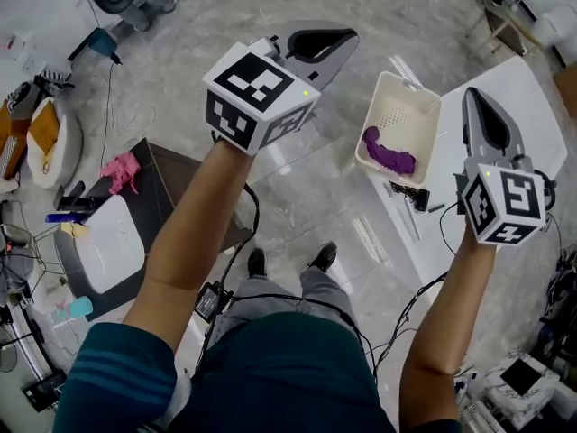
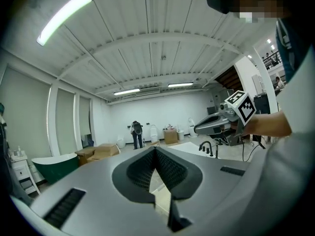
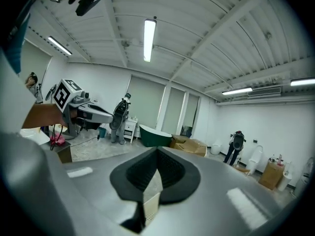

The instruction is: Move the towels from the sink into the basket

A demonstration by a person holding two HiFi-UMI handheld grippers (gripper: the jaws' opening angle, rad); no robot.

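Basket (image 1: 407,108) with 1 purple towel (image 1: 389,154), long axis diagonal, lies below between 2 grippers, nearer right gripper (image 1: 476,104). Left gripper (image 1: 338,41) and right both clenched, empty.

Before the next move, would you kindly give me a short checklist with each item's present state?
1. Left gripper jaws shut, nothing between them: ok.
2. Right gripper jaws shut, nothing between them: ok.
3. Basket upright on the white counter: ok.
4. Purple towel inside the basket: ok.
5. Pink cloth in the basket: not ok; it lies on the dark stand at the left.
6. Sink free of towels: cannot tell; its inside does not show.
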